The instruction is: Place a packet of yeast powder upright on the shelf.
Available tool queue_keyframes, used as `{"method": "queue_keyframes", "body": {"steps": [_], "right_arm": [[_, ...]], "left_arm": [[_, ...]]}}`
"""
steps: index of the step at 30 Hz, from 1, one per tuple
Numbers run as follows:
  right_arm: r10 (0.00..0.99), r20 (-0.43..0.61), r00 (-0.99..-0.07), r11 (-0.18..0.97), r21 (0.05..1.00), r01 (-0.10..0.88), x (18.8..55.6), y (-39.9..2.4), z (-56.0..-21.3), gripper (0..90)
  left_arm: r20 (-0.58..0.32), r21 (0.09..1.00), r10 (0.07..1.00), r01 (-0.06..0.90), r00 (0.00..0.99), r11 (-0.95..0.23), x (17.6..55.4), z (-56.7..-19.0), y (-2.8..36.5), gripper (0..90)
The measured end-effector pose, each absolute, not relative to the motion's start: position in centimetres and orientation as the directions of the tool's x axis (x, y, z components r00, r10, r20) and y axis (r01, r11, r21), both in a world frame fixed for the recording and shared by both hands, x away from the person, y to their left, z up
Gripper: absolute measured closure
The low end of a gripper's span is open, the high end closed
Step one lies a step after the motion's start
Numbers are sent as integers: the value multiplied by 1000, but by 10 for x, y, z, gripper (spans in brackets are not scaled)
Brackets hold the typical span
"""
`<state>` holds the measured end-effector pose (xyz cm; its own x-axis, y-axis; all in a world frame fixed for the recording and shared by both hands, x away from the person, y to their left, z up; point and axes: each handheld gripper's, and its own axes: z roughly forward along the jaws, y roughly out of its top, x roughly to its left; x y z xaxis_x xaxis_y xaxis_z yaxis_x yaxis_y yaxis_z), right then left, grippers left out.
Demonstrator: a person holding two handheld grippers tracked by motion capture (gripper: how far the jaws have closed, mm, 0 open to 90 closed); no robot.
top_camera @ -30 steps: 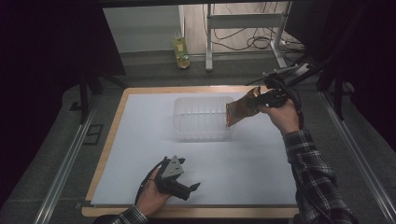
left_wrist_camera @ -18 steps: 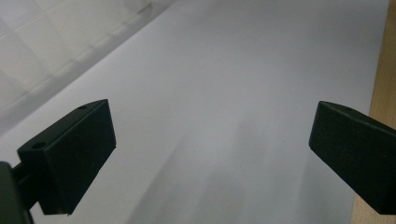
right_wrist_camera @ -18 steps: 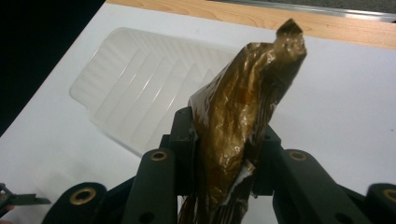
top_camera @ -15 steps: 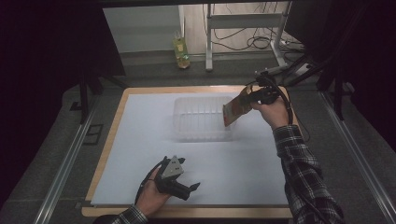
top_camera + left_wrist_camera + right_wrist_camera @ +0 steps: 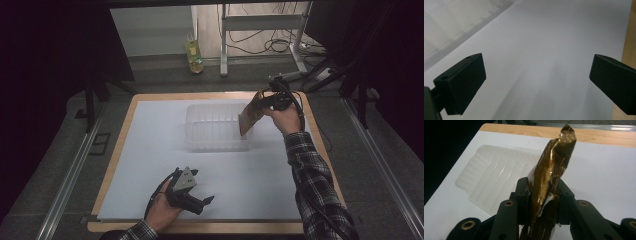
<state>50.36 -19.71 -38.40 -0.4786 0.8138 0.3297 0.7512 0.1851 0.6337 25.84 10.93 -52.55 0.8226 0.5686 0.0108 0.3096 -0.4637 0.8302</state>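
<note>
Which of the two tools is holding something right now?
The right tool, shut on the brown foil packet over the clear tray; the left tool is open with nothing between its jaws.

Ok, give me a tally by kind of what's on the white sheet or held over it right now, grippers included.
Clear ribbed plastic tray: 1
Crinkled gold-brown foil packet, clamped in the right gripper: 1
Black two-jaw grippers: 2, with the left gripper open over the sheet
Total: 4

A crinkled, shiny brown foil packet (image 5: pixel 250 117) hangs tilted above the clear plastic tray's (image 5: pixel 215 127) right end.
</note>
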Motion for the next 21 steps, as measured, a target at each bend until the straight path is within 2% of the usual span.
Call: {"method": "queue_keyframes", "body": {"steps": [15, 21], "right_arm": [[809, 366, -461, 139, 642, 754, 517, -184, -405, 673], [810, 345, -474, 157, 652, 742, 517, -177, -411, 670]], "left_arm": [[10, 829, 566, 309, 824, -466, 258, -526, 109, 6], [11, 828, 563, 309, 826, -469, 258, -526, 108, 7]]}}
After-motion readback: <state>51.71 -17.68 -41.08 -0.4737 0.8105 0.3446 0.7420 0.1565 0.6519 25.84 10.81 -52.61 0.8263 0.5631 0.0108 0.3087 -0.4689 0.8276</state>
